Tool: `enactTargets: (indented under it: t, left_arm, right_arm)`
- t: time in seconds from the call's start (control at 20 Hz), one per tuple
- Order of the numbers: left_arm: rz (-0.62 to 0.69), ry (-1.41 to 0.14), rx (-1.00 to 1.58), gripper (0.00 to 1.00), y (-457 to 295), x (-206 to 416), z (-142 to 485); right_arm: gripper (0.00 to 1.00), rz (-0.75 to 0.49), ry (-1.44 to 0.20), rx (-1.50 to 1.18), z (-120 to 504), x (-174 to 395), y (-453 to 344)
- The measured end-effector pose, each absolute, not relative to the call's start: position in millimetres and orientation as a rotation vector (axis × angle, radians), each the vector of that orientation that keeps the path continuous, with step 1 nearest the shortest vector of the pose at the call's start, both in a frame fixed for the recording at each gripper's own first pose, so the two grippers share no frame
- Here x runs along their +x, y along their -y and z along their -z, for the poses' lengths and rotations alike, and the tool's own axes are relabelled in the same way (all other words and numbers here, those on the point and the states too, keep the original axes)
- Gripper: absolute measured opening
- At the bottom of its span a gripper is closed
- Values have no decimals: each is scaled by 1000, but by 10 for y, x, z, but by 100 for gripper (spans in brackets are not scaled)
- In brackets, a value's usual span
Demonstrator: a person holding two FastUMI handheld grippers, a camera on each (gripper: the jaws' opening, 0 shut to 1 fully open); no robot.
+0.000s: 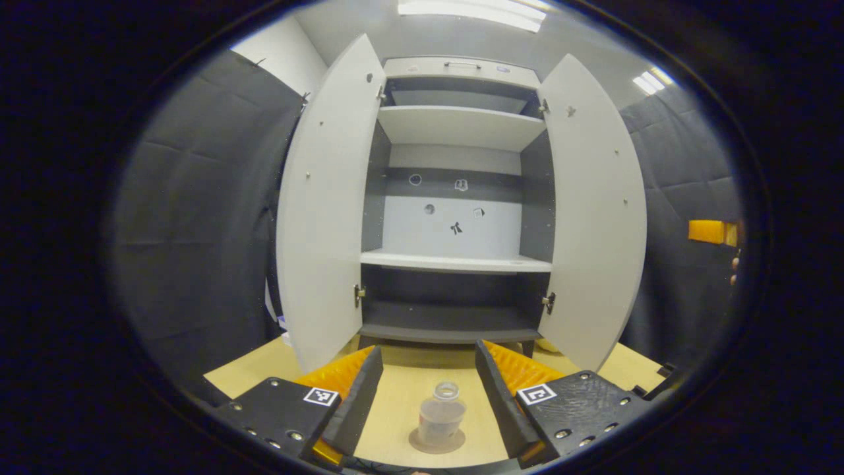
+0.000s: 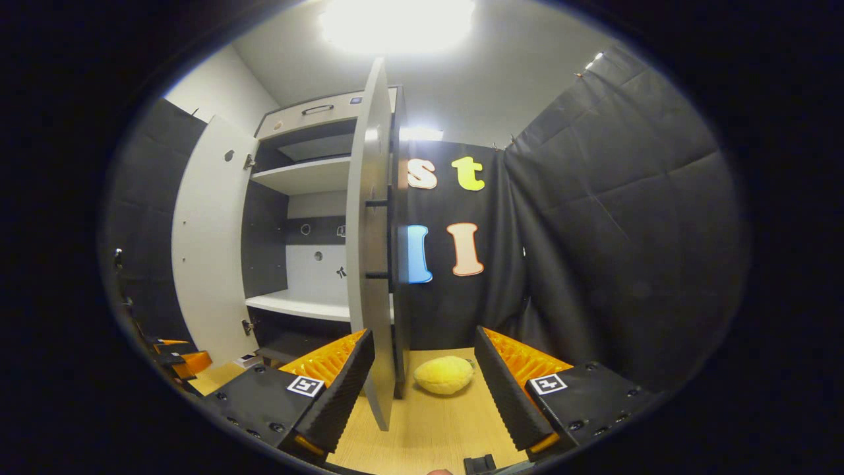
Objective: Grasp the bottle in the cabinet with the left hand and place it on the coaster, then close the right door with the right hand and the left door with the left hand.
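Bright overhead light, strong fisheye warp

Ceiling panels (image 1: 471,13) glare white, one (image 2: 395,23) blown out in the right gripper view. The cabinet doors (image 1: 330,218) bow outward, the lower shelves sit in shadow, and focus is sharp throughout.

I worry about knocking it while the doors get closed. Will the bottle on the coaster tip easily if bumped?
Probably yes. The bottle looks like clear, thin plastic with little visibly inside, so likely light. It stands upright on the small round coaster, a narrow base. It sits between the open left claw fingers, so withdraw straight back.
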State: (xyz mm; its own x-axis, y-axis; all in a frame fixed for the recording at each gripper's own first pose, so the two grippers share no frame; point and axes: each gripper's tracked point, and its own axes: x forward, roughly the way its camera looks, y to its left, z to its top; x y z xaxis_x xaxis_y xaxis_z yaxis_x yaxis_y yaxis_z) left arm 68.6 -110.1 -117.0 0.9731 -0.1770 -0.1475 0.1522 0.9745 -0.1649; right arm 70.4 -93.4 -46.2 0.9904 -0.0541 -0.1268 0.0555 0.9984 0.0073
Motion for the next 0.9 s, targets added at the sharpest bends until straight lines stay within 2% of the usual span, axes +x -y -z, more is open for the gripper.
enactTargets:
  t: [0.1,0.15,0.35,0.55,0.6,0.7,0.75,0.8,0.85,0.9]
  left_arm:
    - [137,-140,-157,89,851,704,950]
    - [122,-143,-154,83,706,715,884]
    - [68,-99,-146,82,130,753,612]
    - [15,-50,-127,83,-331,699,482]
    - [8,-41,-119,89,-431,680,461]
    - [4,-33,-111,89,-592,684,439]
    - [-1,-30,-107,83,-674,695,437]
    - [-3,-27,-101,83,-749,723,434]
    - [-6,-25,-94,89,-824,752,436]
    - [-9,-25,-88,89,-894,774,452]
  right_arm:
    - [97,116,-100,14,296,856,1010]
    - [97,146,-84,14,221,934,1029]
    - [97,267,-29,-22,-77,1192,1127]
    - [97,333,20,-59,-310,1432,1110]
    - [97,346,23,-64,-328,1486,1098]
    - [97,375,35,-71,-360,1559,1073]
    - [97,391,38,-81,-359,1584,1071]
    - [97,406,32,-92,-341,1611,1076]
    - [97,407,21,-104,-317,1647,1036]
    - [97,420,8,-125,-295,1666,1012]
